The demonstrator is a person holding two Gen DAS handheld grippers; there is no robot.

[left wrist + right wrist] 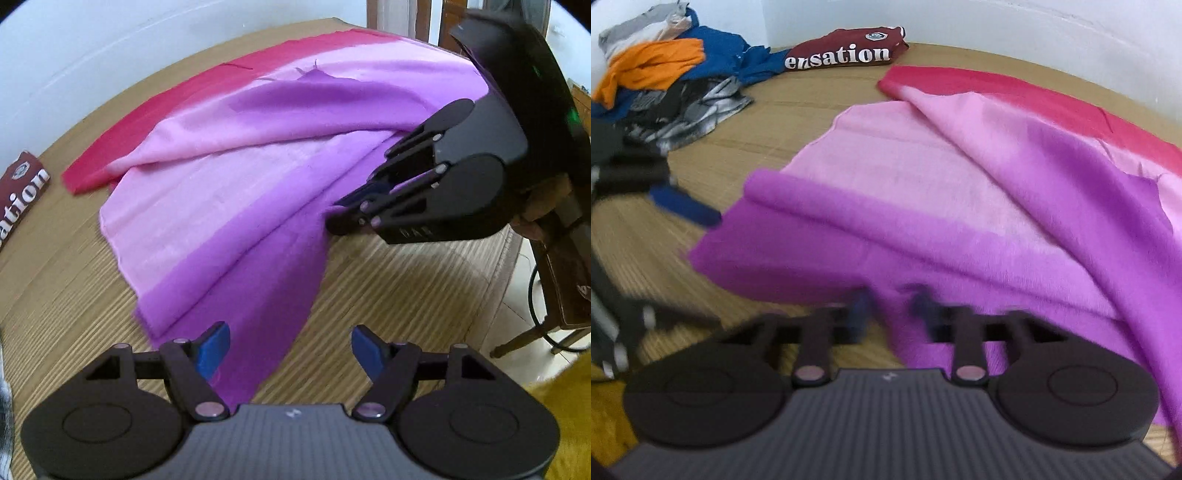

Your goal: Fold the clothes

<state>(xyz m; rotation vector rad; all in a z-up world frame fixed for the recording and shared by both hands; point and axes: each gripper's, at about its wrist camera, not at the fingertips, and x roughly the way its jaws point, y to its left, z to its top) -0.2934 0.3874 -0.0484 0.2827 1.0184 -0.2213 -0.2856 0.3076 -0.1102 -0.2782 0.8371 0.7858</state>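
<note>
A large cloth shading from red through pink to purple lies partly folded over itself on the straw-mat table. My left gripper is open just above the cloth's near purple corner, its blue pads apart and not pressing the fabric. At the right of the left wrist view, my right gripper is shut on the cloth's purple side edge. The right wrist view is blurred: the right gripper has purple cloth between its fingers. One blue finger of the left gripper shows at the left.
A folded maroon shirt with white lettering lies at the table's far side. A pile of orange, blue and grey clothes sits in the far left corner. Wooden furniture and something yellow are beyond the table's right edge.
</note>
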